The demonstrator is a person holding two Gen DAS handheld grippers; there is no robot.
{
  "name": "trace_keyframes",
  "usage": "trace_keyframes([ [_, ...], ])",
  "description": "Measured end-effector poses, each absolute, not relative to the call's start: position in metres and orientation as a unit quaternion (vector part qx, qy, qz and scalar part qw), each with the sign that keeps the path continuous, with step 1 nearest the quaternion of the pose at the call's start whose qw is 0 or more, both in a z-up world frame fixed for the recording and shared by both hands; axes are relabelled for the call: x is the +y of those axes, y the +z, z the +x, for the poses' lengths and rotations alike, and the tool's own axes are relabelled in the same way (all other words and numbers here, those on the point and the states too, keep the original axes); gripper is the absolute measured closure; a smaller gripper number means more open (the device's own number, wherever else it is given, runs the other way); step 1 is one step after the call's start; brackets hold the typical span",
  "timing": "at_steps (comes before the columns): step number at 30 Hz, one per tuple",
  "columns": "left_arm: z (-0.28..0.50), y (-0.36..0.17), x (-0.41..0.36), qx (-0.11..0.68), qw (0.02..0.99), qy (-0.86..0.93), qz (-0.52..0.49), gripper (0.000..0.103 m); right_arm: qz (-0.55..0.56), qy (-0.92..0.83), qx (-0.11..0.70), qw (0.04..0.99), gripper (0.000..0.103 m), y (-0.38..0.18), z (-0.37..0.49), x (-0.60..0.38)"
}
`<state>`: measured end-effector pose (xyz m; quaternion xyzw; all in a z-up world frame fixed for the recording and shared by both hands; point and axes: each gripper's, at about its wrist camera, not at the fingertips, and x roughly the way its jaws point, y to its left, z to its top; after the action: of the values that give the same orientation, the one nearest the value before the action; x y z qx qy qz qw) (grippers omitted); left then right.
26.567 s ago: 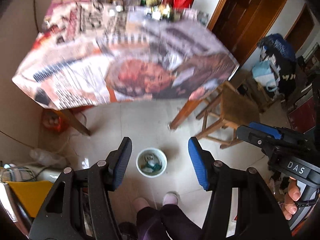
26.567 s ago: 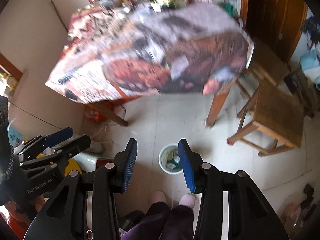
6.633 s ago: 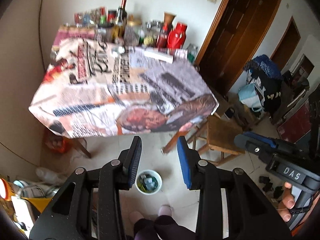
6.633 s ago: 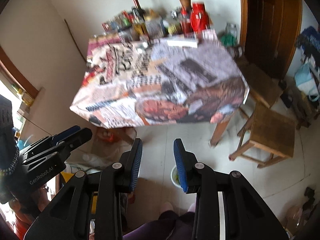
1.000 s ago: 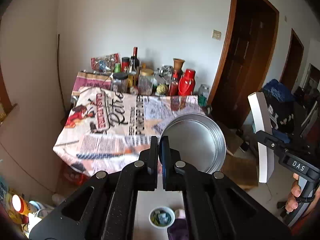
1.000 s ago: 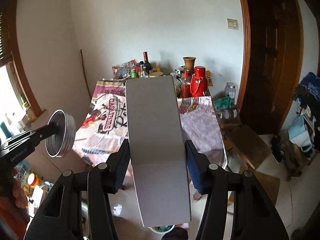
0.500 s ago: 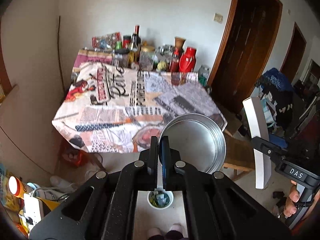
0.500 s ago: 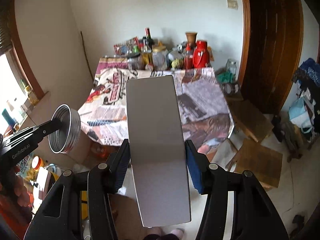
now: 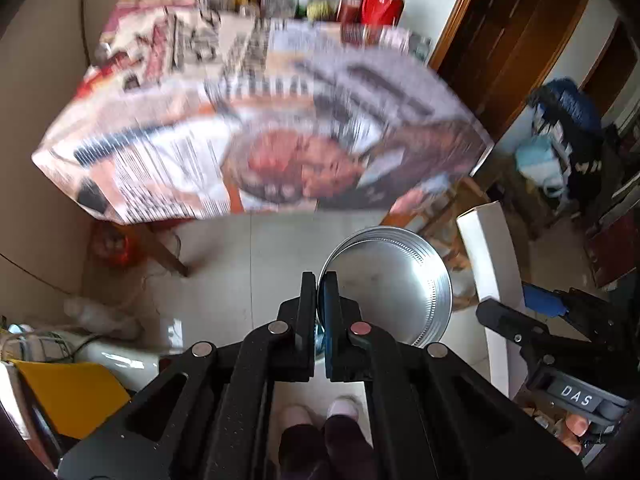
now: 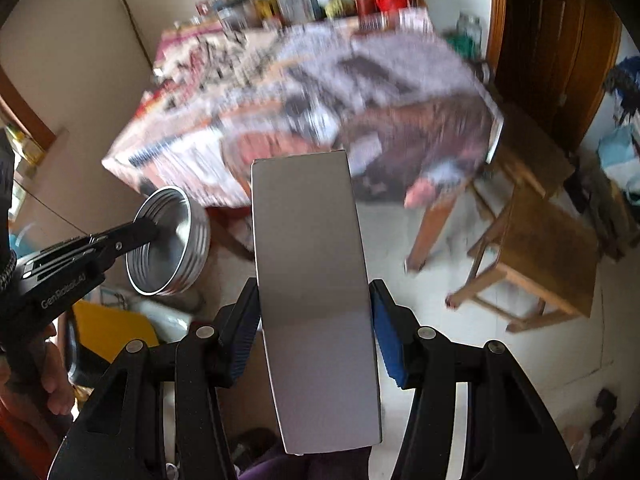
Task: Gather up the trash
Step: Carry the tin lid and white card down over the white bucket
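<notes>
My left gripper [image 9: 320,300] is shut on the rim of a round silver metal lid [image 9: 390,292] and holds it above the tiled floor; the lid also shows in the right wrist view [image 10: 172,240]. My right gripper [image 10: 314,312] is shut on a flat white cardboard box [image 10: 314,304], held upright between the blue pads; the box shows at the right of the left wrist view [image 9: 490,280]. The small white trash bin on the floor is almost wholly hidden behind the left gripper and lid.
A table with a printed newspaper-style cloth [image 9: 256,128] stands ahead, with bottles and a red jug [image 9: 382,0] at its back. A wooden stool [image 10: 548,256] is to the right. A yellow object [image 9: 68,392] lies at the lower left. My feet [image 9: 320,412] show below.
Both grippers have tilted down and moved toward the floor in front of the table, still holding the lid and the box. The view is blurred by this motion.
</notes>
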<state>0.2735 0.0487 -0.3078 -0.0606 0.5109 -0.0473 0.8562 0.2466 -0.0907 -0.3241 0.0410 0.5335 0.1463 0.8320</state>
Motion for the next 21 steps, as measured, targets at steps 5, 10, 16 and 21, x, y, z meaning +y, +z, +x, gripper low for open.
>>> trace_keyframes([
  [5,0.283,-0.385,0.046,0.55,0.832,-0.042,-0.061,0.101,0.044,0.147,0.576,0.803,0.053,-0.397,0.259,-0.088],
  [10,0.291,-0.457,0.053,0.575,0.815,-0.032,-0.065,0.101,0.04,0.144,0.603,0.783,0.053,-0.469,0.273,-0.082],
  [16,0.302,-0.52,0.067,0.591,0.805,-0.01,-0.063,0.101,0.031,0.156,0.619,0.769,0.053,-0.539,0.287,-0.069],
  [21,0.309,-0.557,0.079,0.603,0.794,0.005,-0.069,0.101,0.071,0.192,0.649,0.733,0.052,-0.581,0.297,-0.065],
])
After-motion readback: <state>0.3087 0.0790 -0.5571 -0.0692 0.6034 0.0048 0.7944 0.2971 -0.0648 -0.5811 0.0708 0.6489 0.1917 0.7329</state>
